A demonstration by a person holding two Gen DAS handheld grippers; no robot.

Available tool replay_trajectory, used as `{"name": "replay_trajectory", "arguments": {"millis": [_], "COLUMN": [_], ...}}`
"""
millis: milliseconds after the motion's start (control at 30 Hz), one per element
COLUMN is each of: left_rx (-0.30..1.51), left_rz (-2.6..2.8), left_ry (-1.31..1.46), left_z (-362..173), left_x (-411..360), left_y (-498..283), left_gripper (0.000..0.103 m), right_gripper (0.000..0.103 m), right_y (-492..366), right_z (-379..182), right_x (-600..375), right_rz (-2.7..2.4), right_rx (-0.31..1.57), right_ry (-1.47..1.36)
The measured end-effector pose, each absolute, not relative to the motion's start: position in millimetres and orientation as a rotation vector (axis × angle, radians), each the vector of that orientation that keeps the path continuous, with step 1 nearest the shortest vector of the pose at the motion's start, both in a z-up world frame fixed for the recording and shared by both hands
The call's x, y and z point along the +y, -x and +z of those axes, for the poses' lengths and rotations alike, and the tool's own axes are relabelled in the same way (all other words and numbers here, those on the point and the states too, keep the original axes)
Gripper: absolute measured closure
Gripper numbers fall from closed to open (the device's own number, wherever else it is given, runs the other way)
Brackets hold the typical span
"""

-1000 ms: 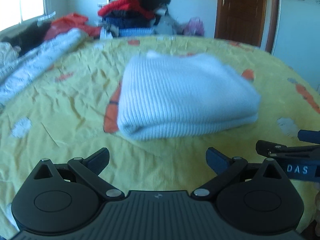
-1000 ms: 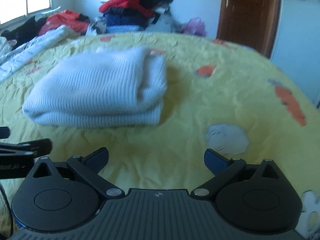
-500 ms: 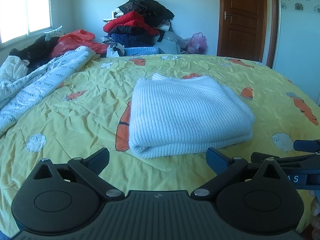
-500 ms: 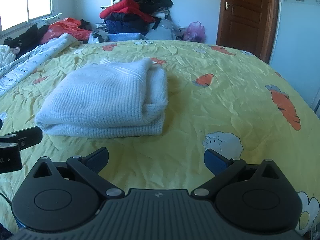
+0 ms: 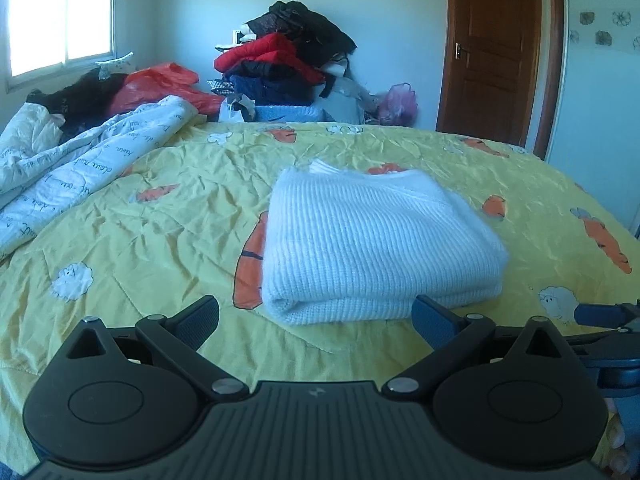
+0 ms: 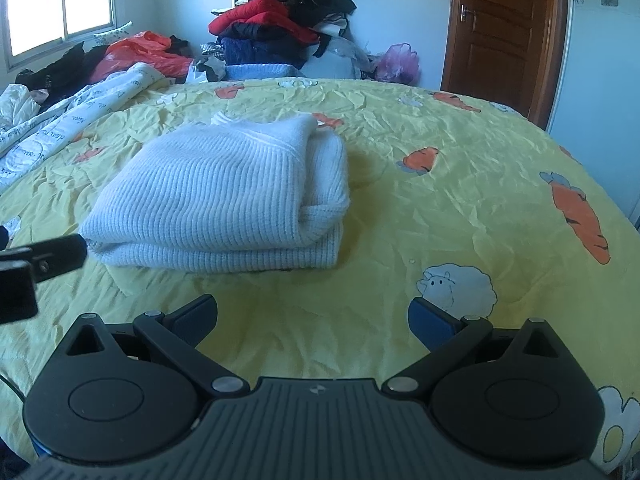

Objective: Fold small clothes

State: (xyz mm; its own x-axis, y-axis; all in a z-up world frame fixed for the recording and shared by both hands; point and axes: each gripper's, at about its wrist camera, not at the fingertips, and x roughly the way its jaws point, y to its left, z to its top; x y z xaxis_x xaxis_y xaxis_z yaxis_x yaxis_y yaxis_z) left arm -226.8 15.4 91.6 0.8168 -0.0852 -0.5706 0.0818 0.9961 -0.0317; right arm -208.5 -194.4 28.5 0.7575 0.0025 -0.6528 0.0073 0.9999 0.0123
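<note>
Neatly folded, a white knit sweater (image 5: 376, 240) lay on the yellow carrot-print bedspread (image 6: 460, 208), just ahead of both tools. Each of the left gripper (image 5: 316, 316) and the right gripper (image 6: 312, 312) hung above the bedspread with jaws spread wide and empty, clear of the sweater. Behind, a clothes pile (image 5: 288, 68) rose against the wall.

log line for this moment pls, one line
stage: fold done | white knit sweater: folded, flat on yellow bedspread | left tongs: open, empty | right tongs: open, empty, clear of sweater
</note>
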Motion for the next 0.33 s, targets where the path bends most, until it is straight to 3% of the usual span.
{"name": "replay_trajectory", "arguments": {"millis": [333], "left_rx": [0.57], "left_rz": [-0.083], "left_ry": [-0.039], "left_z": [96.6], "left_x": [10.3], "left_y": [234.1], "left_gripper": [0.0], "right_gripper": [0.0], "right_y": [206.2], "right_z": [24.2], "right_x": [-198.7], "right_rz": [0.004], "right_rx": [0.723], "right_ry": [-0.045]}}
